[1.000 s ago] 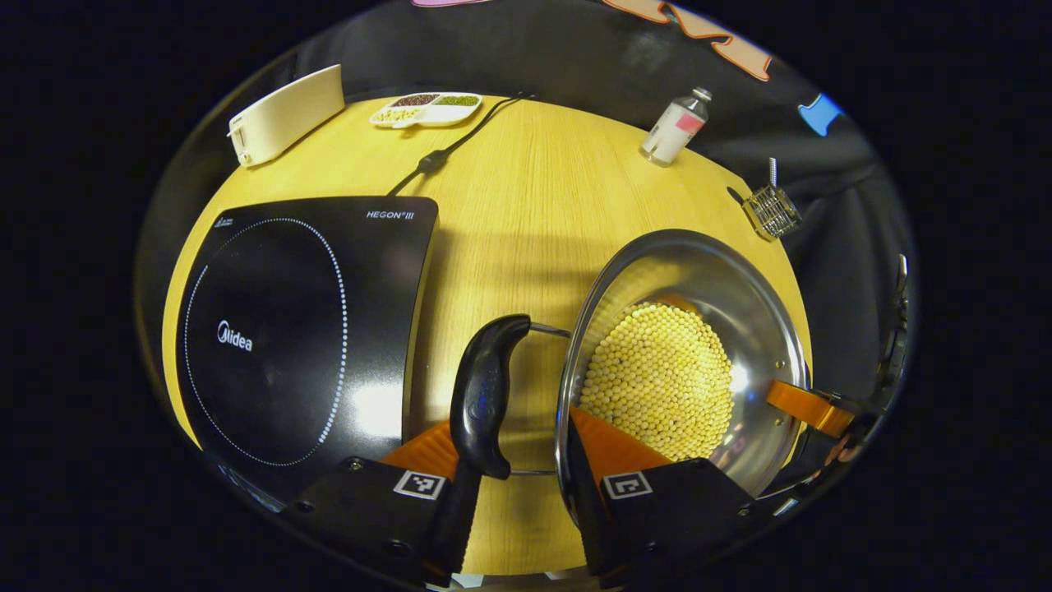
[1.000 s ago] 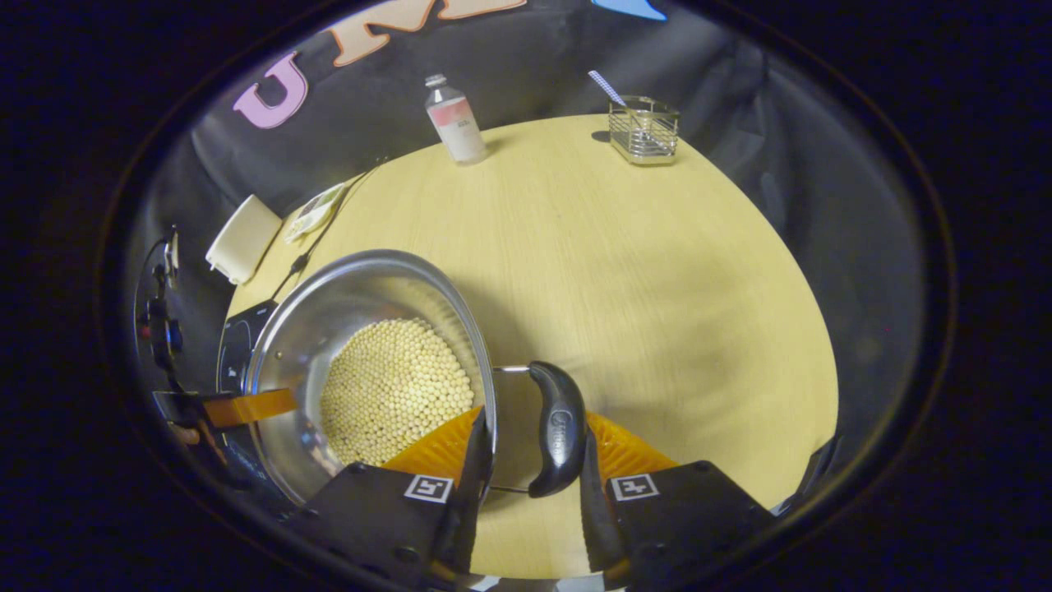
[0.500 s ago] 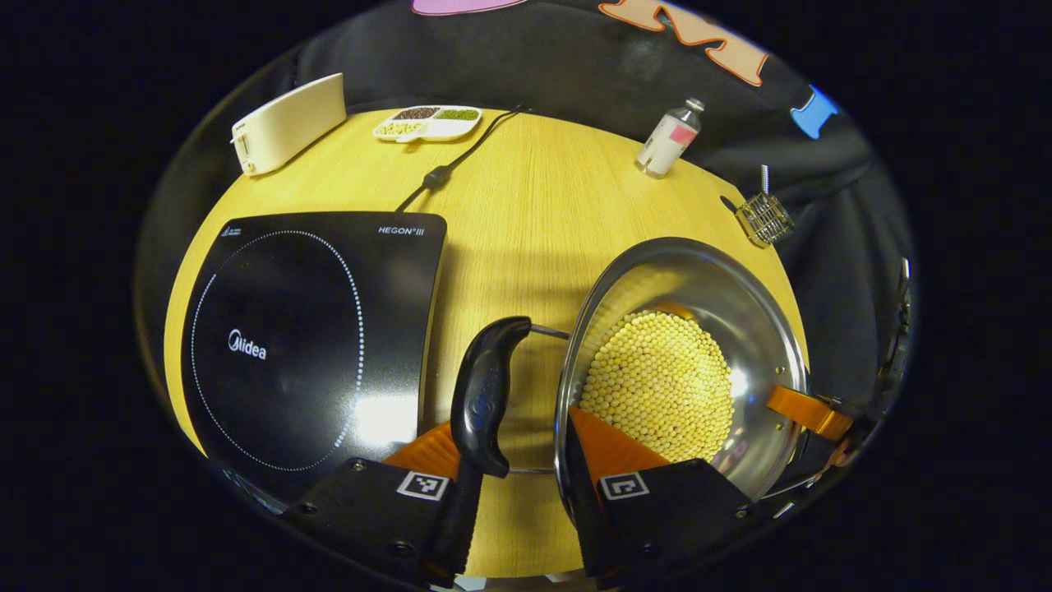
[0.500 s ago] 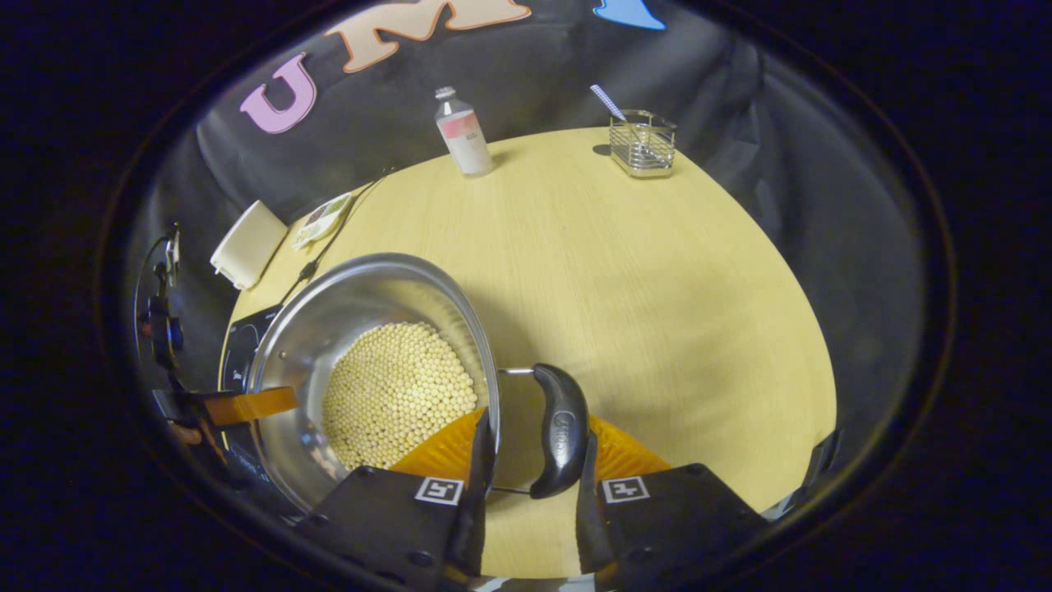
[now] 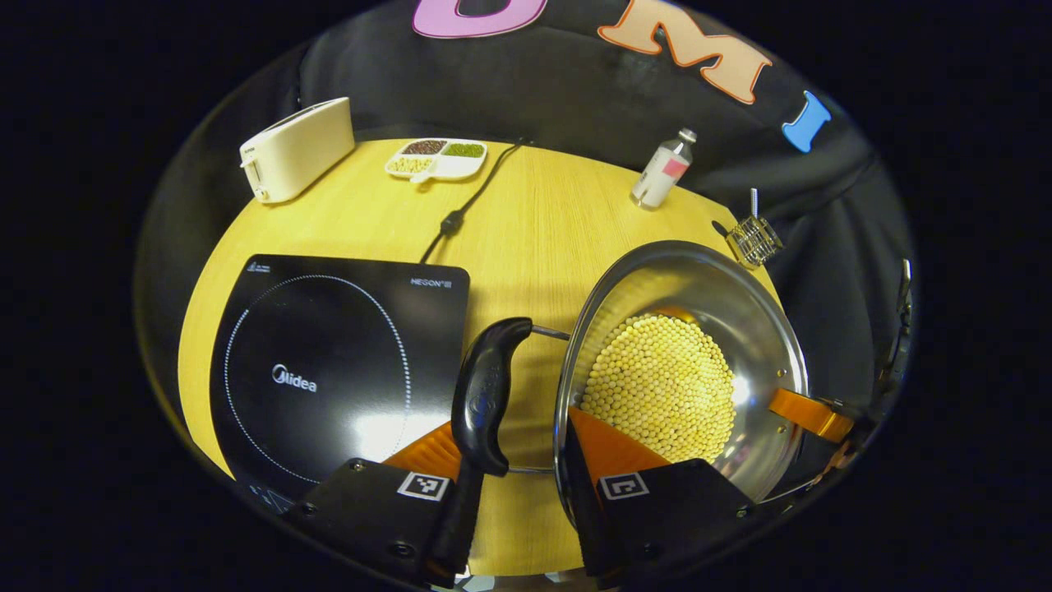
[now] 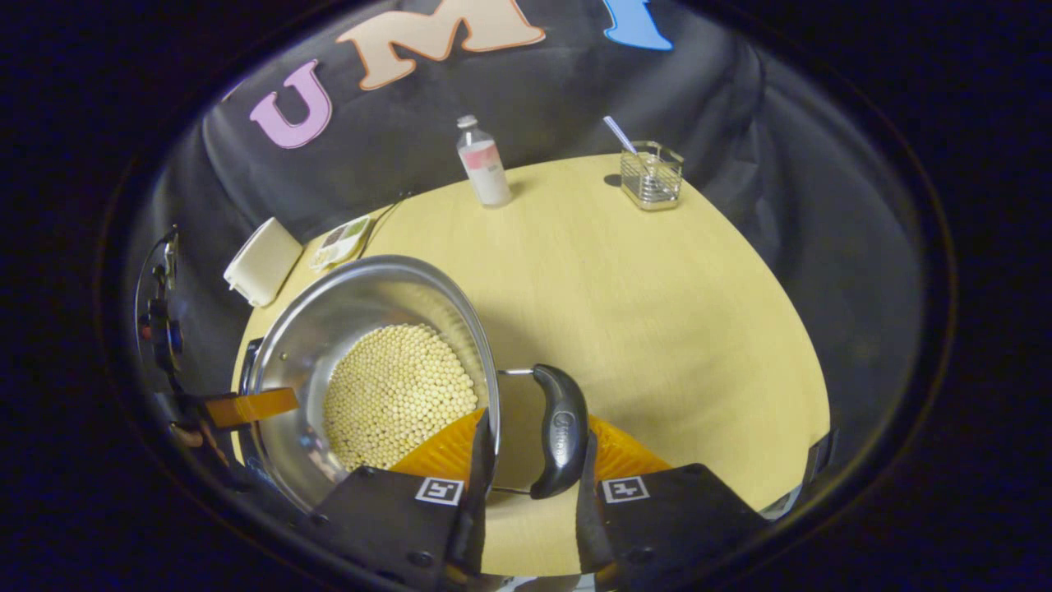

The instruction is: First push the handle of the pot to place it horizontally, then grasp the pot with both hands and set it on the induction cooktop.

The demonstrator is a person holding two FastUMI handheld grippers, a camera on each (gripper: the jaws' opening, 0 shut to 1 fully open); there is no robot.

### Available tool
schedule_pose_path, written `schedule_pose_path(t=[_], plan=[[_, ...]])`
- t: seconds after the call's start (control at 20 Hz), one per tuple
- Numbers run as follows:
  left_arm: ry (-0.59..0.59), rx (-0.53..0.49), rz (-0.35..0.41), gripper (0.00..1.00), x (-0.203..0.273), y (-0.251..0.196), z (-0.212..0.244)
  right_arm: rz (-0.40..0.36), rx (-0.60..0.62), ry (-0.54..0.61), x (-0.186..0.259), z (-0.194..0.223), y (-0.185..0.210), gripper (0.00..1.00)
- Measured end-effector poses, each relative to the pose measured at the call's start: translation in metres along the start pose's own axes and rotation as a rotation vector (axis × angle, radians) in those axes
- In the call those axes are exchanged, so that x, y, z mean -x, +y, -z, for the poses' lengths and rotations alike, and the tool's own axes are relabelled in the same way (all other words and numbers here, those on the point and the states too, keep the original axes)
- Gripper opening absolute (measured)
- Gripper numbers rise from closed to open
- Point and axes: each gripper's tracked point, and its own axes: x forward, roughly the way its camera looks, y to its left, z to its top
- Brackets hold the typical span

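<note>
Round wooden tabletop (image 5: pixel 534 222) in a dark booth, black cloth wall behind. Left gripper view, left to right: cream toaster (image 5: pixel 296 150) at the far left edge, divided snack tray (image 5: pixel 436 158) with dark, green and pale fillings beside it, black induction cooktop (image 5: pixel 337 370) flat on the near left with its cord (image 5: pixel 460 210) running to the far edge. Bottle (image 5: pixel 662 169) stands far right, wire basket (image 5: pixel 753 238) with a utensil at the right edge.

Steel pot (image 5: pixel 764 329) sits right of the cooktop, apart from it, opening up, bottom covered with pale round beans (image 5: pixel 662 386). Its two side handles lie level, sticking out left and right.

Left claw (image 5: pixel 514 456) straddles the pot's left handle (image 5: pixel 485 395): one finger outside the black grip, the other inside the rim over the beans; fingers spread around it, contact unclear. The handle's long axis runs near to far.

Right gripper view: right claw (image 6: pixel 530 460) brackets the pot's right handle (image 6: pixel 561 427) with its fingers close at either side; can't tell if they press it. Same pot (image 6: pixel 329 329) and beans (image 6: pixel 399 395) to its left, the other claw's finger (image 6: pixel 251 405) at the pot's far rim.
</note>
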Motion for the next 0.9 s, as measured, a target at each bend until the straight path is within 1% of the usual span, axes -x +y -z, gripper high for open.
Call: schedule_pose_path(t=[0.05,0.1,0.15,0.2,0.25,0.3,0.35,0.5,0.55,0.7,0.85,0.9], plan=[[-0.006,0.006,-0.003,0.52,0.004,0.005,-0.003,-0.005,0.005,-0.005,0.003,-0.002,0.007,0.41],[-0.011,0.011,-0.008,0.52,0.008,0.011,-0.006,-0.010,0.010,-0.010,0.004,-0.005,0.014,0.41],[-0.019,0.018,-0.014,0.55,0.011,0.018,-0.009,-0.017,0.018,-0.014,0.005,-0.006,0.024,0.41],[-0.026,0.027,-0.021,0.53,0.015,0.025,-0.010,-0.024,0.024,-0.016,0.006,-0.007,0.031,0.41],[-0.030,0.038,-0.030,0.53,0.020,0.034,-0.012,-0.032,0.032,-0.016,0.006,-0.007,0.041,0.41],[-0.034,0.049,-0.040,0.55,0.024,0.044,-0.012,-0.041,0.040,-0.016,0.006,-0.008,0.051,0.41],[-0.040,0.060,-0.051,0.53,0.029,0.053,-0.013,-0.052,0.051,-0.015,0.005,-0.008,0.062,0.41],[-0.054,0.097,-0.086,0.52,0.046,0.085,-0.012,-0.090,0.083,-0.011,0.002,-0.006,0.098,0.41],[-0.057,0.111,-0.098,0.53,0.051,0.096,-0.011,-0.102,0.093,-0.007,0.002,-0.004,0.109,0.46],[-0.070,0.145,-0.135,0.52,0.063,0.127,-0.009,-0.138,0.122,0.005,0.000,0.002,0.143,0.46],[-0.078,0.177,-0.163,0.55,0.074,0.153,-0.005,-0.168,0.150,0.015,-0.007,0.005,0.172,0.46],[-0.078,0.189,-0.170,0.52,0.077,0.161,-0.003,-0.178,0.161,0.017,-0.007,0.007,0.184,0.46]])
